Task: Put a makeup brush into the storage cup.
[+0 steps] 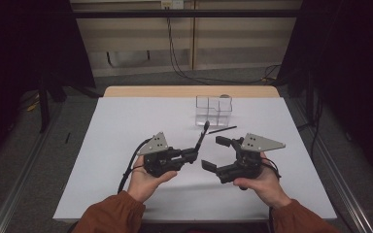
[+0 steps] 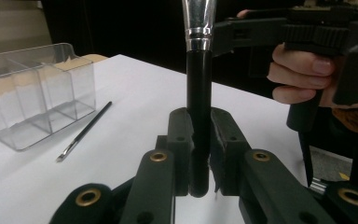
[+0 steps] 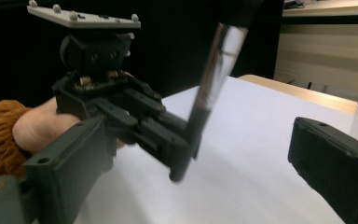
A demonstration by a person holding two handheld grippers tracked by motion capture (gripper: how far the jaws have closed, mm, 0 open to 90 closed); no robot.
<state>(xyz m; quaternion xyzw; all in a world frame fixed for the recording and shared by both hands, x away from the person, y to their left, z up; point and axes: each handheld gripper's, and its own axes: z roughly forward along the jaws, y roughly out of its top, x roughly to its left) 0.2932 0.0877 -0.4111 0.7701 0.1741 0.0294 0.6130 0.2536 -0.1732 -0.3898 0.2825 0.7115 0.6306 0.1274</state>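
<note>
At centre left of the high view, my left tool [image 1: 197, 156] clamps the makeup brush [image 1: 203, 136] upright, just below frame centre. At centre right, my right tool [image 1: 217, 153] stands wide, empty, above the table [image 1: 121, 126].

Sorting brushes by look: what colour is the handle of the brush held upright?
Black handle, with a shiny silver ferrule above it; clearest in the left gripper view.
</note>
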